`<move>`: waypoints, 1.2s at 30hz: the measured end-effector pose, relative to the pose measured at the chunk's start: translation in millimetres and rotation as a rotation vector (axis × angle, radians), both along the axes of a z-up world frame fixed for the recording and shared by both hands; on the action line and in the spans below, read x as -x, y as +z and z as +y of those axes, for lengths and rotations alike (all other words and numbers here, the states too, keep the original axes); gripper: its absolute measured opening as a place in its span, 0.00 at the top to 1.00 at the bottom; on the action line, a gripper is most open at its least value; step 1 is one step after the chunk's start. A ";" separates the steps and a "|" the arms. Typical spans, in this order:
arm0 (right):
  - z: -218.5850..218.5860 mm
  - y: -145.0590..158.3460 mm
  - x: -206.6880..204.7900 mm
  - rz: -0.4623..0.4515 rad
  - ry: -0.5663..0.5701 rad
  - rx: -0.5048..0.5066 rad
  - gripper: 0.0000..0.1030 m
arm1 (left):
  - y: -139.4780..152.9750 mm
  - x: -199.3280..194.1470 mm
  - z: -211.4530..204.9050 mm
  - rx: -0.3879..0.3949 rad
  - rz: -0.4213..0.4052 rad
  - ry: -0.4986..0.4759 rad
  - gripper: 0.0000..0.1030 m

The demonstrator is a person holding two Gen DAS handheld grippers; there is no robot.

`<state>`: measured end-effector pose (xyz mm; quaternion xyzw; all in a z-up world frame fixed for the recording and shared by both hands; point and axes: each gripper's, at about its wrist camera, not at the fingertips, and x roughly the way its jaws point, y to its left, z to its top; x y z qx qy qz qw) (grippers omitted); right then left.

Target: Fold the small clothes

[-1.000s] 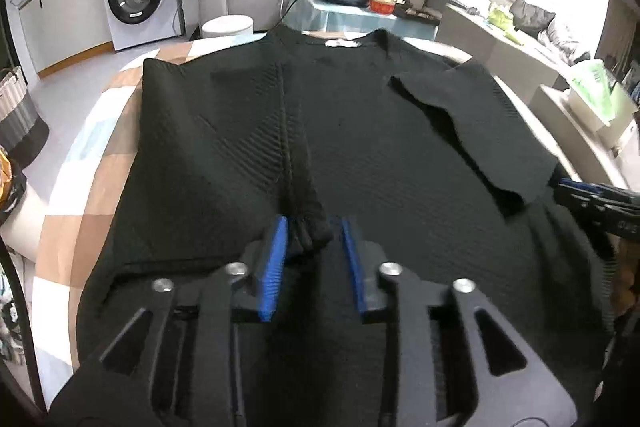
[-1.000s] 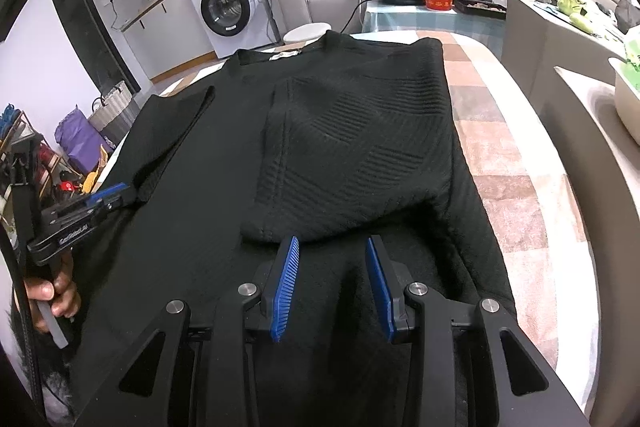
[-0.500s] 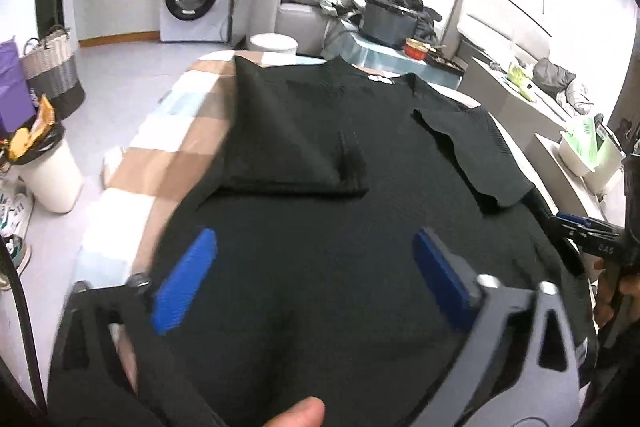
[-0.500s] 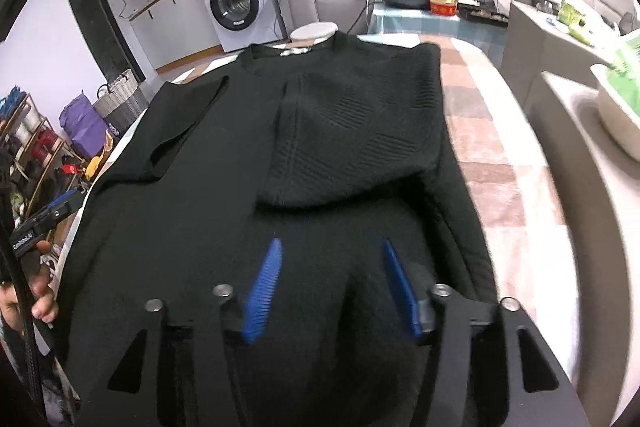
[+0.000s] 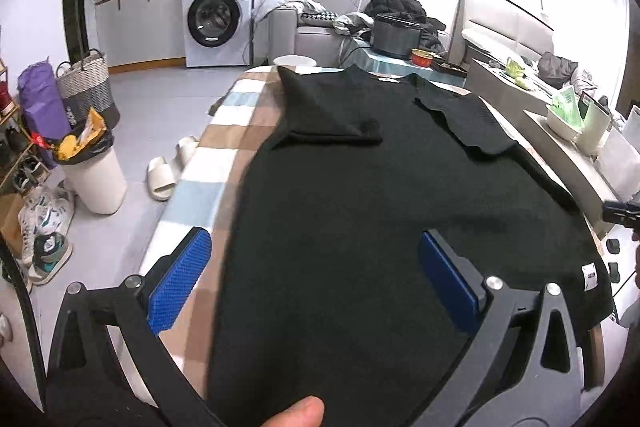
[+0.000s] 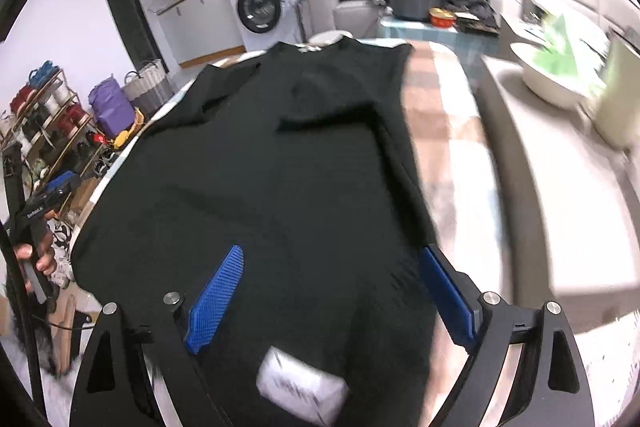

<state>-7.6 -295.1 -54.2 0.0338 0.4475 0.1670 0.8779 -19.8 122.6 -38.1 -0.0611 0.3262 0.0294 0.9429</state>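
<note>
A black knitted T-shirt (image 5: pixel 360 211) lies flat on the checked table cover (image 5: pixel 224 163), with both sleeves folded inward onto its chest. My left gripper (image 5: pixel 316 279) hovers over the shirt's lower left edge, open wide, and its blue pads (image 5: pixel 180 283) hold nothing. In the right wrist view the same shirt (image 6: pixel 280 179) fills the middle. My right gripper (image 6: pixel 332 301) hangs above the hem near a white label (image 6: pixel 300 387). Its jaws are opening, and the cloth lies below them without being pinched. The left gripper (image 6: pixel 44 199) shows at the far left in a hand.
To the left on the floor stand a white bin (image 5: pixel 92 175), slippers (image 5: pixel 168 167) and a woven basket (image 5: pixel 86 87). A washing machine (image 5: pixel 216 23) is at the back. On the right, a grey counter with a white bowl (image 6: pixel 556 83) runs beside the table.
Both grippers let go of the folded-in cloth, opened wide and drew back toward the hem. Each sleeve fold stays lying on the shirt.
</note>
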 end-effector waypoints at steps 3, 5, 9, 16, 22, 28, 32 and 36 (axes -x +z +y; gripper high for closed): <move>-24.8 -3.8 15.5 0.070 -0.032 -0.049 0.12 | -1.3 20.6 11.4 0.026 -0.003 0.035 0.01; -35.2 -7.1 25.2 0.104 -0.034 -0.055 0.15 | -3.5 29.4 18.2 0.042 0.002 0.056 0.01; -45.3 -15.2 36.5 0.196 -0.017 -0.051 0.18 | -6.1 39.7 21.4 0.067 0.035 0.035 0.07; -59.9 -34.9 65.3 0.314 0.023 -0.093 0.22 | -15.0 50.1 6.3 0.042 0.088 -0.043 0.25; -68.0 -55.0 82.1 0.389 0.063 -0.149 0.25 | -18.0 52.2 -0.1 0.044 0.094 -0.056 0.25; -52.5 -75.3 76.6 0.450 0.093 -0.139 0.71 | -21.6 48.4 0.6 0.038 0.113 -0.043 0.25; -38.5 -57.8 80.7 0.390 0.164 -0.126 0.85 | -22.9 48.6 2.2 0.046 0.110 -0.034 0.25; -33.8 -27.0 75.8 0.237 0.174 -0.227 0.92 | -28.8 45.8 2.1 0.047 0.133 -0.028 0.25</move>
